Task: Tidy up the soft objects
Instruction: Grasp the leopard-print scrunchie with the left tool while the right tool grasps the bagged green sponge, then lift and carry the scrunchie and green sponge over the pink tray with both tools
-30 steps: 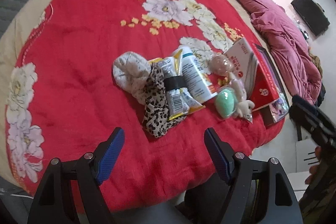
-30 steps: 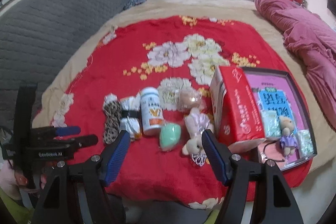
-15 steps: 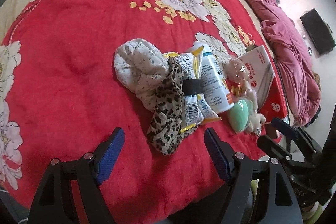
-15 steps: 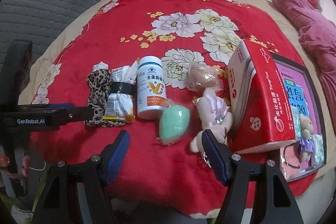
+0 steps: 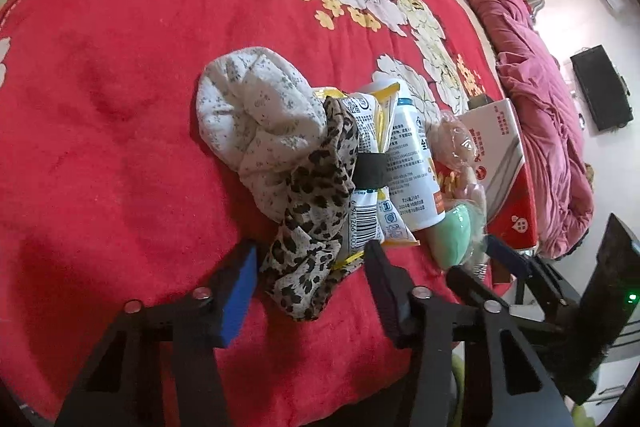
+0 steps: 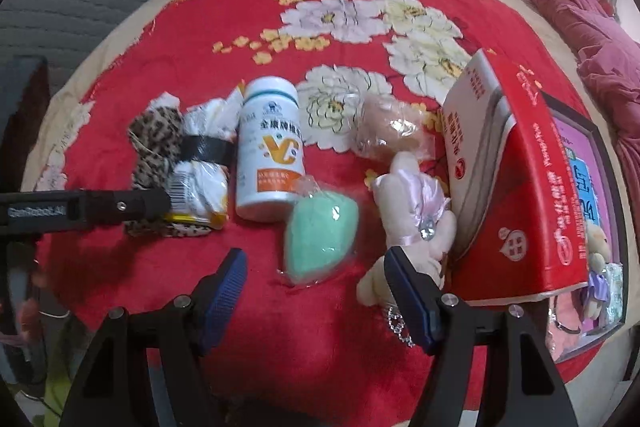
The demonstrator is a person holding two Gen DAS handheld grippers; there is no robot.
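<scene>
A leopard-print cloth (image 5: 312, 219) lies on the red flowered blanket (image 5: 120, 107) beside a white speckled sock (image 5: 256, 115). My left gripper (image 5: 312, 255) straddles the cloth's near end. Its jaws are closing and the pads stand just off the fabric. In the right wrist view one left finger (image 6: 120, 205) lies across the leopard cloth (image 6: 156, 135). My right gripper (image 6: 316, 279) is open just short of a mint-green sponge (image 6: 320, 235) in clear wrap. A pale pink plush toy (image 6: 412, 207) lies by its right finger.
A banded snack packet (image 5: 372, 187) and a white bottle (image 6: 272, 147) lie between the cloth and the sponge. A wrapped beige puff (image 6: 388, 131), a red box (image 6: 528, 187) and a dark tray (image 6: 592, 131) of small items are to the right. A pink quilt (image 5: 540, 99) lies beyond.
Both grippers have come down closer to the row of objects. The left jaws have narrowed around the leopard cloth. The right jaws kept their width.
</scene>
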